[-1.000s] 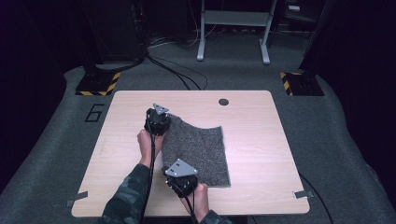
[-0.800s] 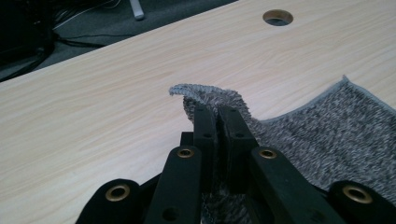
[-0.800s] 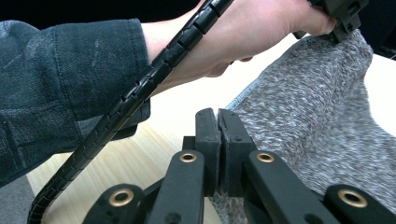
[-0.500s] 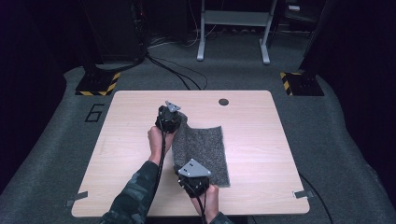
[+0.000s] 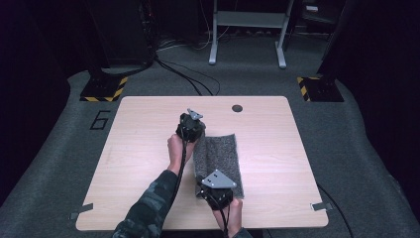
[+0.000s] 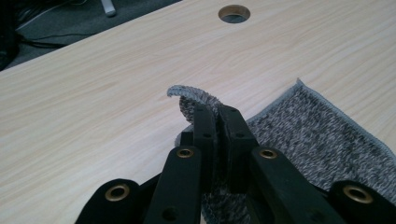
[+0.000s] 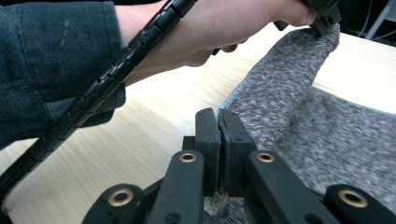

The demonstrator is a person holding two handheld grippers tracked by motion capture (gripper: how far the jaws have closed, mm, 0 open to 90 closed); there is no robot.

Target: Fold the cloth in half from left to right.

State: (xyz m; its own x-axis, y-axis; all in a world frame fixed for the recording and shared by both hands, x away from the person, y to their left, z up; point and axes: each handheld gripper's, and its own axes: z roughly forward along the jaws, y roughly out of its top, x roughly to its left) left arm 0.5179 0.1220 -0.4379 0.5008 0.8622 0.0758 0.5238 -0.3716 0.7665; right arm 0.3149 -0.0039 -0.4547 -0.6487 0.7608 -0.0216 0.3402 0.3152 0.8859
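A grey speckled cloth [image 5: 225, 153] lies on the wooden table [image 5: 143, 153], its left edge lifted and carried over toward the right. My left gripper [image 5: 195, 127] is shut on the far corner of that edge, which curls up past the jaw tips [image 6: 215, 114] in the left gripper view. My right gripper [image 5: 214, 175] is shut on the near corner; in the right gripper view its jaws [image 7: 217, 116] pinch the hemmed edge of the cloth [image 7: 327, 135]. Farther off in that view, the left gripper [image 7: 324, 21] holds the raised fold.
A round cable hole [image 5: 237, 107] sits in the table beyond the cloth, also the hole [image 6: 234, 13] ahead of the left jaws. A sleeved forearm [image 7: 51, 56] and ribbed cable [image 7: 107, 79] cross left of the right gripper. Bare wood lies right of the cloth.
Both grippers have moved to the right with the cloth's left edge in them. The edge has folded over and the flat cloth looks narrower.
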